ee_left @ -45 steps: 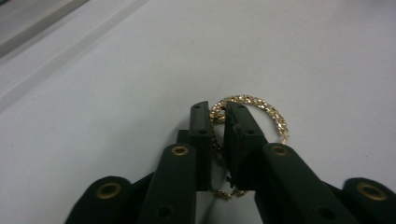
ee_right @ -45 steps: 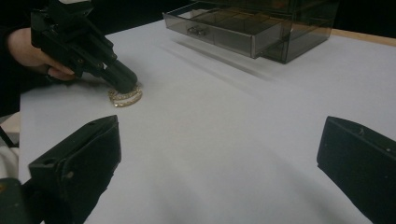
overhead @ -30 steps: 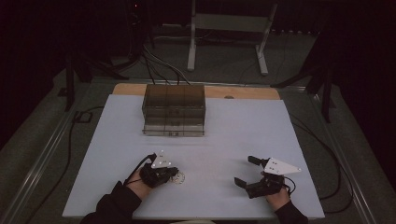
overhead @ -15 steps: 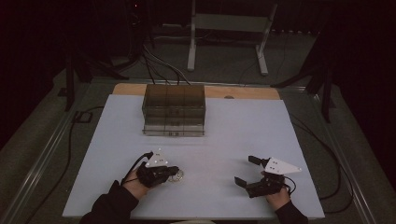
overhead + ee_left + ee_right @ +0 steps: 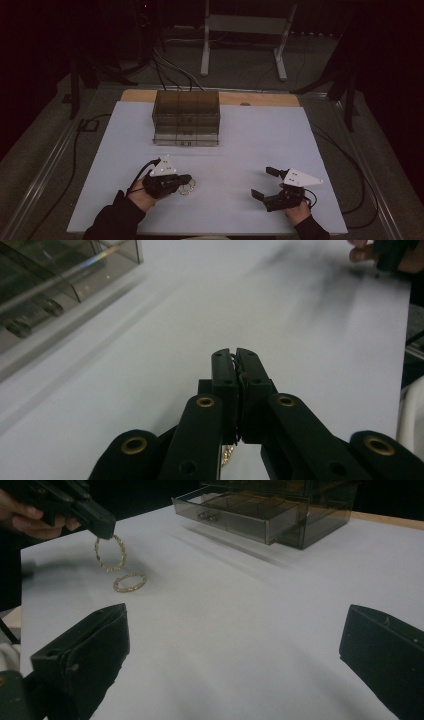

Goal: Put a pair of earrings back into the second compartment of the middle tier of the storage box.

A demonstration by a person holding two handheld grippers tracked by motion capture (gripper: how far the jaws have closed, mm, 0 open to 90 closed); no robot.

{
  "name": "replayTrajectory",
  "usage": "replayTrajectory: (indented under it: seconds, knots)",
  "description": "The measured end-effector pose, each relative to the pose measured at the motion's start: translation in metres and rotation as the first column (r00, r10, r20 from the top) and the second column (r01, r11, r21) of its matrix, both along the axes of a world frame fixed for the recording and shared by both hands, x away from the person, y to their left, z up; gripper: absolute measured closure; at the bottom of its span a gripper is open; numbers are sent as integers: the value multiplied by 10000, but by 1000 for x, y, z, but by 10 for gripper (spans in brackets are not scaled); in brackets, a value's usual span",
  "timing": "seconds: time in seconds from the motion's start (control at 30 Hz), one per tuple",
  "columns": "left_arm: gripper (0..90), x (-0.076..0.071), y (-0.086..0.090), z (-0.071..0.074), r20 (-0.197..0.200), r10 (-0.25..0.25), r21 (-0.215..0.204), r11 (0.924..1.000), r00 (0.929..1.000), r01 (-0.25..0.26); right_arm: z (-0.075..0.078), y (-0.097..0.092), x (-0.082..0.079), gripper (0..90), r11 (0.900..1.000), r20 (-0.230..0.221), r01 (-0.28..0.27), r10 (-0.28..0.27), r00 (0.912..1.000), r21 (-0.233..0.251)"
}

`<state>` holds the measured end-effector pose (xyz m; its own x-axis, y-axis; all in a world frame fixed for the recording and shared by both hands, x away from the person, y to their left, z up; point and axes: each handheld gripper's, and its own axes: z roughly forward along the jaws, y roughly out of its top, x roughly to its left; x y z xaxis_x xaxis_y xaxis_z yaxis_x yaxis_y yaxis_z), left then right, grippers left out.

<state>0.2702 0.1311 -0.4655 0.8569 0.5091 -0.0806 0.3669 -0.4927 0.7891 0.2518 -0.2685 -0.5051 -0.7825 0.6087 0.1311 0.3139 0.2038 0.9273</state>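
Now higher: left gripper [image 5: 184, 179] with bracelet [image 5: 110, 553].

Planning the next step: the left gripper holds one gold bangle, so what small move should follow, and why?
Probably carry the hanging bangle toward the open drawer: the left gripper is shut on it, clear of the second bangle lying on the table.

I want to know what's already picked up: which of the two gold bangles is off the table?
The bangle hanging upright from the shut left gripper. The other bangle lies flat on the table just below it.
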Motion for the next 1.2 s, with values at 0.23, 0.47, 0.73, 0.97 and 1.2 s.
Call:
replayTrajectory:
  seconds: [0.23, 0.47, 0.73, 0.97, 1.2]
  knots:
    - [897, 6, 1, 13, 241, 12, -14, 10000, 9997, -11, 0, 0, 0, 0, 10000, 11, -21, 21, 10000, -4]
    - [897, 16, 2, 19, 243, 164, -166, 9997, 9996, -160, 0, 0, 0, 0, 10000, -11, -30, 30, 10000, 6]
    - [897, 33, 5, 23, 77, 320, -284, 9991, 9995, -317, 0, 0, 0, 0, 10000, -20, -24, 24, 10000, 13]
    - [897, 46, 5, 28, 171, 519, -308, 9982, 9985, -514, 1, -1, -1, 0, 10000, 161, 12, -13, 9999, 54]
    - [897, 60, 6, 34, 218, 802, -525, 9955, 9965, -789, 1, -1, -1, 0, 10000, 107, -8, 8, 9999, 46]
